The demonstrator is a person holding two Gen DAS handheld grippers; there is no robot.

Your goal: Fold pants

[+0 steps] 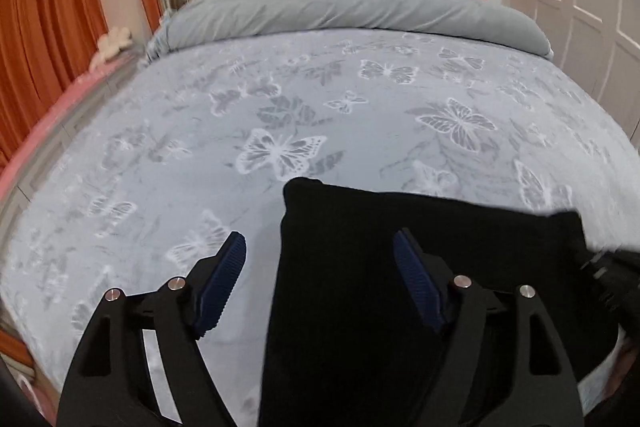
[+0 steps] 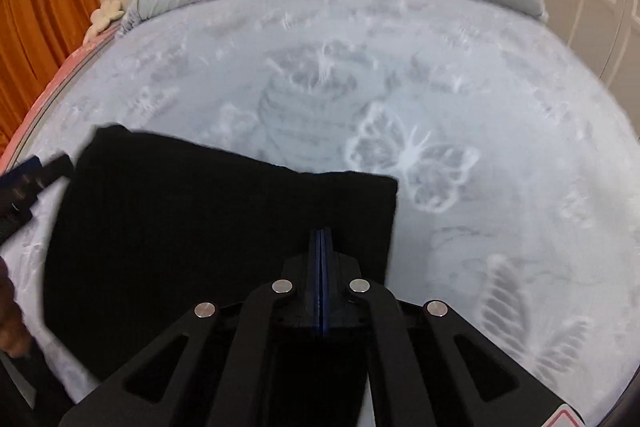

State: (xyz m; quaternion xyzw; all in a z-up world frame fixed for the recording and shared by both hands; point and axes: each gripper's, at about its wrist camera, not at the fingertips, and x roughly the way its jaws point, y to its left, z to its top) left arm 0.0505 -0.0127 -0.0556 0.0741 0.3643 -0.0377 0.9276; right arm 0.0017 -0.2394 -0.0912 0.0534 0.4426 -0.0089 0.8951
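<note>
Pants (image 1: pixel 400 267) beneath both tools' tips

No text, label, brand or number can be read anywhere; the bedspread (image 1: pixel 200 131) bears only butterfly patterns.

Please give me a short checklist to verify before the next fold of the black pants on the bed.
1. Black pants lie flat on the butterfly sheet: ok.
2. Left gripper jaws open, holding nothing: ok.
3. Right gripper jaws shut: ok.
4. Right gripper holds cloth: cannot tell.
5. Rolled duvet is apart from the pants: ok.
</note>
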